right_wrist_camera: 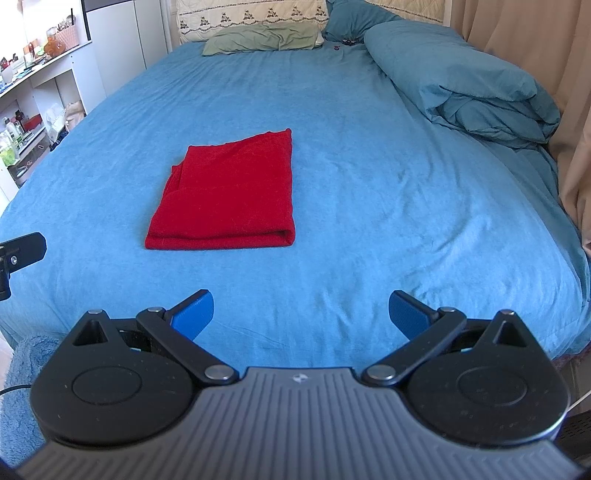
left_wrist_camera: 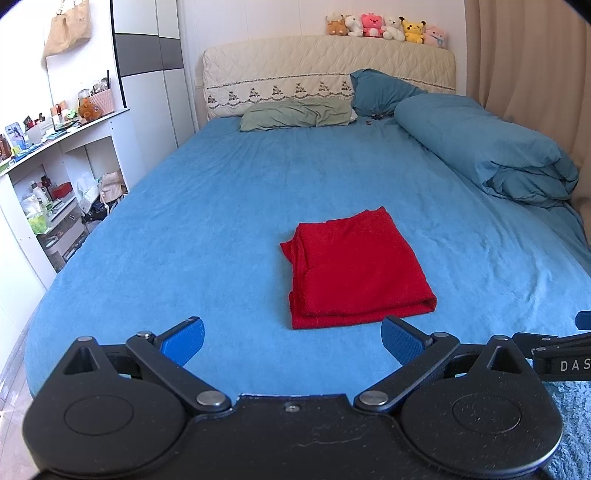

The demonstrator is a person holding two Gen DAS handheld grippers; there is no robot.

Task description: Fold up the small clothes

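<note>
A home bedroom: bed (left_wrist_camera: pixel 221 192), pillow (left_wrist_camera: pixel 295 114), plush toys (left_wrist_camera: pixel 386 27), cluttered shelves (left_wrist_camera: pixel 55 177).

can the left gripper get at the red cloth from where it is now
Probably yes. The left gripper is open and points toward the folded red cloth, which lies flat on the blue bed sheet just ahead, with nothing between them.

Legible text: white letters "DAS", cut off at the frame edge, on the black right gripper body (left_wrist_camera: pixel 561 363). No other readable markings.

Red cloth (left_wrist_camera: pixel 356 267); blue bedsheet (left_wrist_camera: pixel 221 206); green pillow (left_wrist_camera: pixel 295 114).
</note>
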